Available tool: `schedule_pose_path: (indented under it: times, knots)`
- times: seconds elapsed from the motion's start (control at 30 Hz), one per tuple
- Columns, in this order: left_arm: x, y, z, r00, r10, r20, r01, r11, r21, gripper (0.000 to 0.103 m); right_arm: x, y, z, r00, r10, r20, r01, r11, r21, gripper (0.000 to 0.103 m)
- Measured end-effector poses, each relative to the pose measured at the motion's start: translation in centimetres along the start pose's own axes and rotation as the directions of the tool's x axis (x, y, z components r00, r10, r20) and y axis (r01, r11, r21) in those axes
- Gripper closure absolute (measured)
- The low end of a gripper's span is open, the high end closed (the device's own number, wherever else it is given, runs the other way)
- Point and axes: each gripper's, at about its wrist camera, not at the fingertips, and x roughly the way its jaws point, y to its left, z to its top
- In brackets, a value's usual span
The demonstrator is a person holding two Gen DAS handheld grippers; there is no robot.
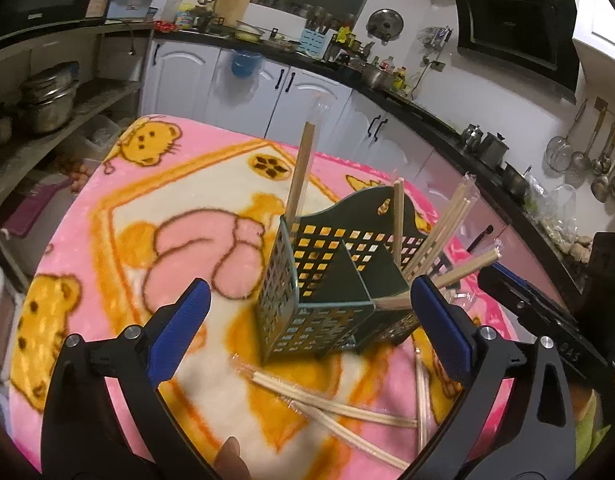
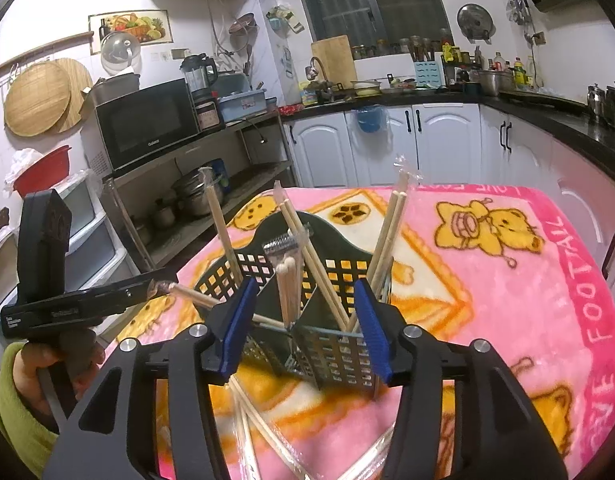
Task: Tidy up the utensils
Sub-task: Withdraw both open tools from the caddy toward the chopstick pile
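Chopsticks half sorted, both grippers let go

Nearest, wrapped chopsticks (image 1: 331, 404) lie loose on the pink blanket over the worktop (image 1: 119, 184), presumably waiting their turn. The left hand-held gripper (image 1: 311, 340) gapes wide and empty; the right hand-held gripper (image 2: 305, 332) sits partly apart, straddling the green caddy (image 2: 327, 344), though I can't quite tell if it touches. Beyond, sorted chopsticks (image 2: 307, 256) stand upright in its compartments.

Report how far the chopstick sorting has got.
Done: several chopstick pairs stand in the green holder. In hand: nothing; the left gripper and right gripper are both open in front of the holder. Left: wrapped chopsticks lie on the pink blanket in front of the holder, waiting to go in.
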Motion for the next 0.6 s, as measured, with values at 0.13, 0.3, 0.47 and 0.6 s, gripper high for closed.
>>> schedule_pose_path:
  times: [0.13, 0.3, 0.47, 0.6]
  knots:
    - [-0.3, 0.0, -0.7, 1.000, 0.008, -0.003, -0.008, 1.000, -0.002, 0.011, 0.0, 0.0, -0.1, 1.000, -0.002, -0.002, 0.002, 1.000, -0.002, 0.049]
    - [-0.9, 0.1, -1.3, 1.000, 0.014, -0.001, -0.014, 1.000, -0.008, 0.011, -0.9, 0.5, -0.8, 1.000, -0.001, -0.004, 0.001, 1.000, -0.004, 0.047]
    - [-1.3, 0.2, -2.0, 1.000, 0.021, 0.002, -0.021, 1.000, -0.014, 0.011, -1.4, 1.0, -1.5, 1.000, 0.000, -0.009, 0.000, 1.000, -0.010, 0.047]
    - [-1.6, 0.3, -2.6, 1.000, 0.018, -0.002, -0.018, 1.000, -0.025, 0.011, -1.7, 1.3, -2.0, 1.000, -0.002, -0.017, 0.002, 1.000, -0.010, 0.047]
